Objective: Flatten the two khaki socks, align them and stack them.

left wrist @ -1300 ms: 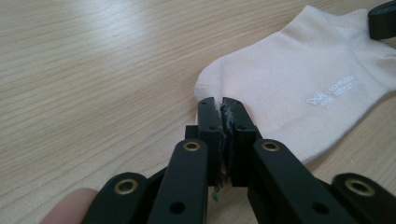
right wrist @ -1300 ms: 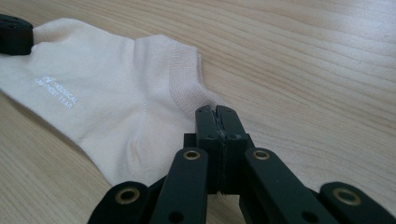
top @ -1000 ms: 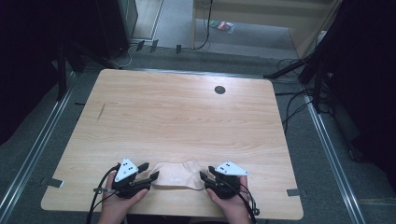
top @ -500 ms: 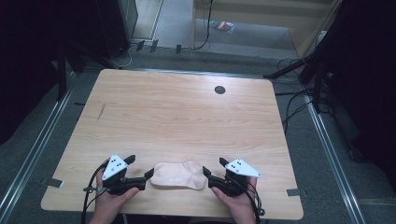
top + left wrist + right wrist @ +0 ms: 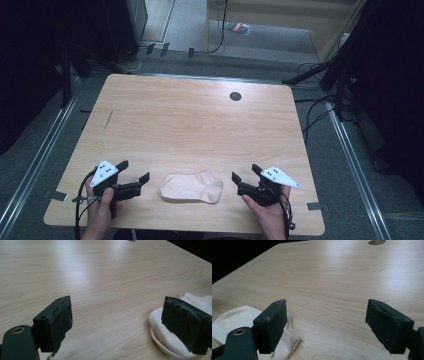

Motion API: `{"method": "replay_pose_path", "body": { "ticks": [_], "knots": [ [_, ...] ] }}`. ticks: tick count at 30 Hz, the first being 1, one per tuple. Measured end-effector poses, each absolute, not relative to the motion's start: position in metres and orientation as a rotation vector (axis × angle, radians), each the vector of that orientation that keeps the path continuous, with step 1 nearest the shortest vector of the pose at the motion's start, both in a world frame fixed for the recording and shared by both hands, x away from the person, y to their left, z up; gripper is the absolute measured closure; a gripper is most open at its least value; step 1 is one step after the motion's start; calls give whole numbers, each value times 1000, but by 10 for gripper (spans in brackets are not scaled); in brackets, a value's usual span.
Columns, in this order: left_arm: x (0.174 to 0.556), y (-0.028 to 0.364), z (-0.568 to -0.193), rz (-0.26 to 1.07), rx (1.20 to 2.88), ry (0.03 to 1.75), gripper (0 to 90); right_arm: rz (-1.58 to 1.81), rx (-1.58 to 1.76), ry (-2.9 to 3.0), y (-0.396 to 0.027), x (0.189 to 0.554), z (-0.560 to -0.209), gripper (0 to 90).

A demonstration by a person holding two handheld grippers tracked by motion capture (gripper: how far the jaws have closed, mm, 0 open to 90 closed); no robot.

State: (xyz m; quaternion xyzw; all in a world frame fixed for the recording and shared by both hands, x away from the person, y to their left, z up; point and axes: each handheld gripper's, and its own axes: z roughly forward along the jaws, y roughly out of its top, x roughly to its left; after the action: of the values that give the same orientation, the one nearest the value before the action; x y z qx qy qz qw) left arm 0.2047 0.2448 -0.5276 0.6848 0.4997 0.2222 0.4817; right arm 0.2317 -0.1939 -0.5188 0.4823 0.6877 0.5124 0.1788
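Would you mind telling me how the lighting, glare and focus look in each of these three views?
High view: the table is evenly lit, its surroundings fall into deep shadow, and the picture is slightly soft. Left gripper view: a pale sheen runs across the wood, and the sock is a little blurred. Right gripper view: similar glare at the top near the table's hole, with the near jaws fairly sharp.

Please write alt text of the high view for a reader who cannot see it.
A pale folded sock lies near the front edge of a wooden table, between two hand-held grippers. The left gripper and the right gripper are both open and apart from the sock.
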Motion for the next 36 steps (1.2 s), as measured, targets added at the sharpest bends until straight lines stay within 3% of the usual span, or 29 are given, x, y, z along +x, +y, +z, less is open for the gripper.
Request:
{"method": "replay_pose_path", "body": {
  "ticks": [36],
  "knots": [
    [201, 352, -546, 689, 1584, 1412, 104, 1209, 1542, 1743, -321, 226, -545, 203]
  ]
}}
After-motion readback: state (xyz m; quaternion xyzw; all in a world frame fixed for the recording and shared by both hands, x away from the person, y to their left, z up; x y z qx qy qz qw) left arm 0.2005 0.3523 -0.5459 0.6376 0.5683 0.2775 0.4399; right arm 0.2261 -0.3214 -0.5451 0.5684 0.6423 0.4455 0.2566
